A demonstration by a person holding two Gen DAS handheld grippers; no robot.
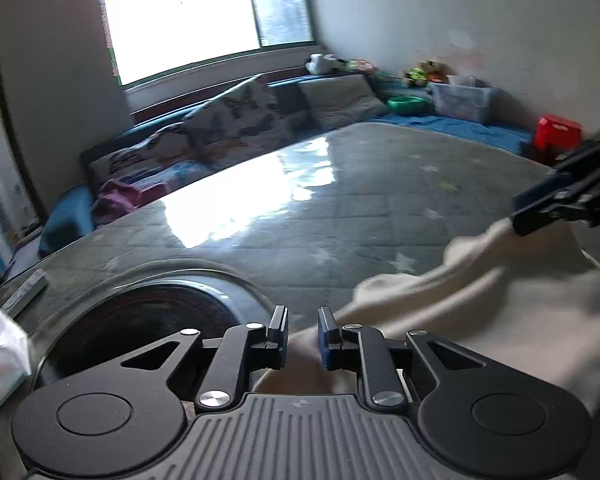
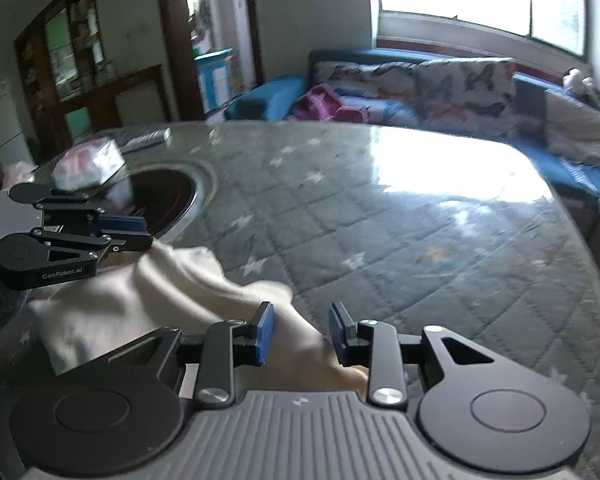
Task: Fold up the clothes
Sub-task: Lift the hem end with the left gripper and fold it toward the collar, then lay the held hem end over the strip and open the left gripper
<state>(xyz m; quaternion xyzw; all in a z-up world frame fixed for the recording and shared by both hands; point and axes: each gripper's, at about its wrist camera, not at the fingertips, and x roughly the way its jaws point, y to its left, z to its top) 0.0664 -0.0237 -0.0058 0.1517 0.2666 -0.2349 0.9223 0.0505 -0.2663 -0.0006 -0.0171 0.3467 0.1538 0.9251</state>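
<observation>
You are working over a glass-topped table (image 1: 340, 208) with a grey star-quilted cover beneath the glass and a round dark inset burner (image 1: 148, 320) near its edge; a sofa and a bright window lie beyond.

Take that burner as your landmark. The cream garment (image 1: 480, 300) lies bunched on the glass just beside it, on the side away from the table's corner clutter. Its long axis runs roughly from one gripper to the other, so each of you holds station at one end of the same edge.

Your left gripper (image 1: 303, 334) sits at the end nearest the burner, jaws narrowly parted, cloth lying between the blue pads without being pinched. Your right gripper (image 2: 302, 330) is at the far end from the burner, jaws a little wider, cloth likewise loose between them.

Neither hand is nearer to the garment; both are on it. I judge the fold just laid down and released. The next grasp depends on which edge now lies across from the burner.
</observation>
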